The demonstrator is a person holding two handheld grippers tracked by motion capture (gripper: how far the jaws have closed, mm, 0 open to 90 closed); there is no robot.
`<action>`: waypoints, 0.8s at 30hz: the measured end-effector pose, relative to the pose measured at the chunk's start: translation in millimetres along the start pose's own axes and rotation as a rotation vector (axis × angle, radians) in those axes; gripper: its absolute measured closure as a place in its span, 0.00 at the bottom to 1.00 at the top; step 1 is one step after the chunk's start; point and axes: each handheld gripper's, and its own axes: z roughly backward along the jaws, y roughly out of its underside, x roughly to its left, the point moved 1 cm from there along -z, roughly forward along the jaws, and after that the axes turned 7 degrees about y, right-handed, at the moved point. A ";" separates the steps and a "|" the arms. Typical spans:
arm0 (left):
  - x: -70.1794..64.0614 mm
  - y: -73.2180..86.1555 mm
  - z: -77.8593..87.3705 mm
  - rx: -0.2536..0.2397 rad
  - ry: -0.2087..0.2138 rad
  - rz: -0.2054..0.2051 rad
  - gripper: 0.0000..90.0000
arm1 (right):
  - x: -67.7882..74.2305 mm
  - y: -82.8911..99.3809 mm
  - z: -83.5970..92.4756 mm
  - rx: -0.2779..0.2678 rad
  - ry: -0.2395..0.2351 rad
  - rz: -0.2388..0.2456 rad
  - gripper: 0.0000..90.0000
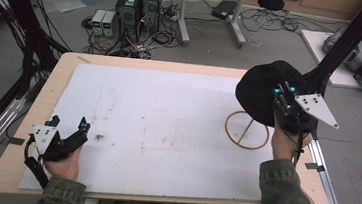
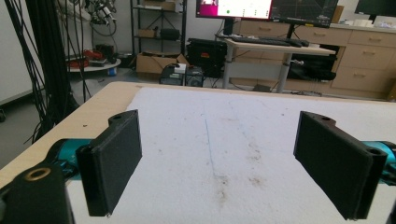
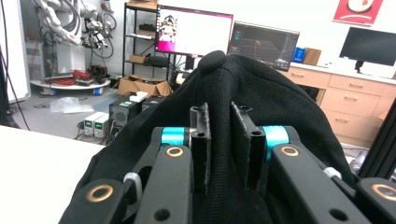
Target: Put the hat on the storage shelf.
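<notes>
Pinching black hat (image 1: 258,92) fabric above the wooden stand (image 1: 246,130) at 3 o'clock, right gripper (image 1: 284,92) has placement apparently near-complete, release pending; left gripper (image 1: 70,121) fingers spread, idle.

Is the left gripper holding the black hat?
No, the left gripper rests open over the white mat, while the black hat is pinched by the right gripper.

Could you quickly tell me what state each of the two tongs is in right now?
Left tongs: open, holding nothing, low over the white mat.
Right tongs: pinching a fold of the black cap.
</notes>
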 end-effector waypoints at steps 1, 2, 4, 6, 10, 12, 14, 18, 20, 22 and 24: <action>0.0 0.0 0.0 0.001 0.000 0.000 0.17 | 0.1 0.4 0.1 -0.008 0.003 0.011 0.86; 0.0 0.1 -0.1 0.000 0.000 0.000 0.17 | 1.0 0.8 0.6 -0.007 0.004 0.008 0.85; 0.0 0.0 -0.1 0.000 0.000 0.000 0.17 | 1.9 1.6 0.7 -0.004 0.004 0.007 0.81; 0.0 0.0 0.0 0.001 0.000 0.000 0.17 | 2.3 2.0 0.4 0.004 0.013 -0.003 0.75; -0.4 -0.1 0.0 0.001 0.002 -0.004 0.17 | 0.9 2.7 0.2 0.008 0.012 -0.015 0.64; -0.7 0.0 -0.1 0.007 0.004 -0.004 0.17 | 0.2 2.9 0.2 0.002 0.020 -0.027 0.52; -0.8 0.1 -0.1 0.007 0.005 -0.002 0.17 | -1.7 3.3 -0.4 0.009 0.007 -0.052 0.43; -0.2 0.2 -0.1 0.007 0.002 -0.001 0.17 | -2.9 4.4 -0.3 -0.001 0.017 -0.045 0.32; -0.3 0.2 -0.1 0.007 0.003 0.000 0.17 | -2.8 5.1 -0.4 -0.011 0.030 -0.048 0.28; -0.5 0.1 -0.1 0.006 0.005 0.000 0.17 | -2.6 5.4 0.7 -0.019 0.044 -0.058 0.24; -0.6 0.1 -0.1 0.007 0.005 -0.001 0.17 | -3.2 5.2 1.5 -0.023 0.048 -0.064 0.23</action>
